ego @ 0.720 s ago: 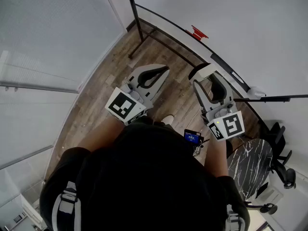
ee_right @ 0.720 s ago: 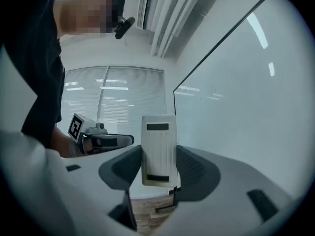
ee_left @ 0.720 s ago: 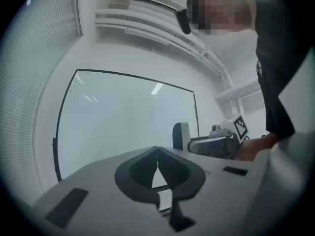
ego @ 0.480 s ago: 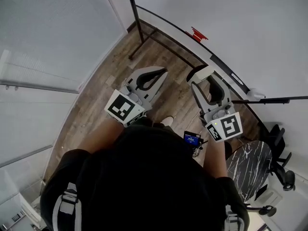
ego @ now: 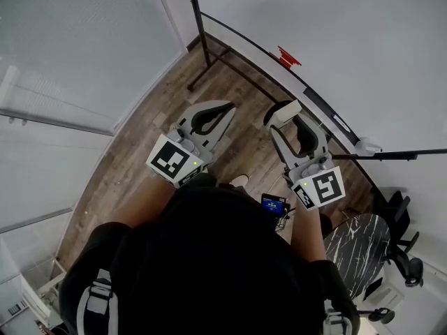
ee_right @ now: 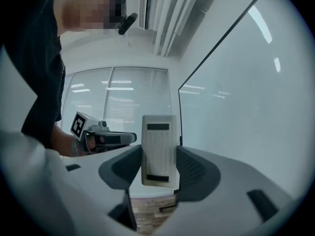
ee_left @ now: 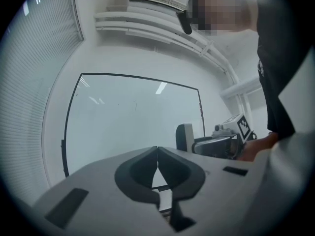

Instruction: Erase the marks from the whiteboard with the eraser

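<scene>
The whiteboard stands at the upper right in a black frame; it also fills the middle of the left gripper view and the right side of the right gripper view. Only faint small marks show on it. My right gripper is shut on the white eraser, which stands upright between the jaws, short of the board. My left gripper is beside it, shut with nothing in it, jaw tips touching. The left gripper view also catches the eraser.
The board's black stand legs run across the wooden floor ahead. A red object sits on the board's tray rail. A marble-topped round table and a black chair are at lower right. Window blinds line the left.
In the head view both grippers have drifted slightly left, the right one carrying the eraser. Neither grip has changed.
</scene>
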The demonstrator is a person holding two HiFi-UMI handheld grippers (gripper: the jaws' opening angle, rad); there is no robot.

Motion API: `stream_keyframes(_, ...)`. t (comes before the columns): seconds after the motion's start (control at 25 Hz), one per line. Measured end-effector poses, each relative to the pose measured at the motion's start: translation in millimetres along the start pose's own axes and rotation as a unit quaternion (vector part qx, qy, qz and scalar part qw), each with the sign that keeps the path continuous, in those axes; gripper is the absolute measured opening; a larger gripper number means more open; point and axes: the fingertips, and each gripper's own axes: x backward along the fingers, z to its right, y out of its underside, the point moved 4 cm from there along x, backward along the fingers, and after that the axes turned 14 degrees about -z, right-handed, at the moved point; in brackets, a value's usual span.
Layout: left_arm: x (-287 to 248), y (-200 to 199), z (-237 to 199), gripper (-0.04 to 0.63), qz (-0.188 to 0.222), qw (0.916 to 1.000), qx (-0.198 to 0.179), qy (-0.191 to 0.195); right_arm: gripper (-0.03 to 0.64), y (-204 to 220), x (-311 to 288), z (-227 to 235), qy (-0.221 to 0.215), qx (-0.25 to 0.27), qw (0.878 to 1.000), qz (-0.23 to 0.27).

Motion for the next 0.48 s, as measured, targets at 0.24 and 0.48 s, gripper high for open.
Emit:
stream_keyframes(0.24, -3, 0, -24, 0.005, 0.004, 1.0, -0.001, 0.005, 0.219, -8, -20, 8, 0.003, -0.015, 1.0, 0.011)
stream_keyframes(0.48, -4, -2, -75, 0.005, 0.015, 0.9996, -0.002, 0.023, 0.219, -22, -66, 5, 0.018, -0.016, 1.0, 0.009)
